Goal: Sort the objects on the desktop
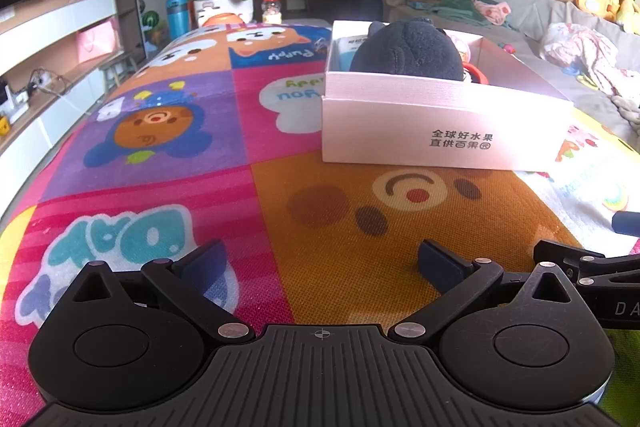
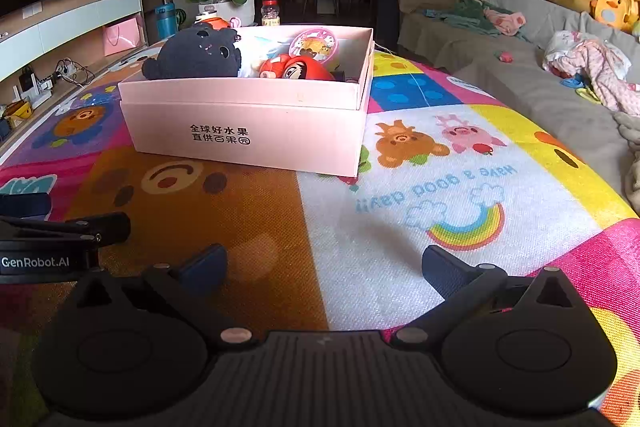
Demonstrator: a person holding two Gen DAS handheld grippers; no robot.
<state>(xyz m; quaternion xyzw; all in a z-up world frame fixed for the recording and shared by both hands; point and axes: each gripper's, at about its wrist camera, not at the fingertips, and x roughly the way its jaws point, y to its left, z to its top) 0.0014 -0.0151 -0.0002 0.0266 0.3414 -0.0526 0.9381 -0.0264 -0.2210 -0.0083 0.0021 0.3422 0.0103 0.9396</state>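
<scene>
Both hand-held grippers, left (image 1: 320, 259) and right (image 2: 324, 267), hang released and empty at the frames' bottom; I hold them back because the toys (image 2: 240, 61) already sit in the pink box (image 2: 248, 131), mid-frame on the desk (image 2: 400, 227).

Cartoon-print play mat (image 2: 400, 247) covers the surface, patchwork of bright panels. Pink box (image 2: 248, 131) sits on it, over the orange bear-face panel's far edge; rainbow panel right of box, purple bear panel left of box.
</scene>
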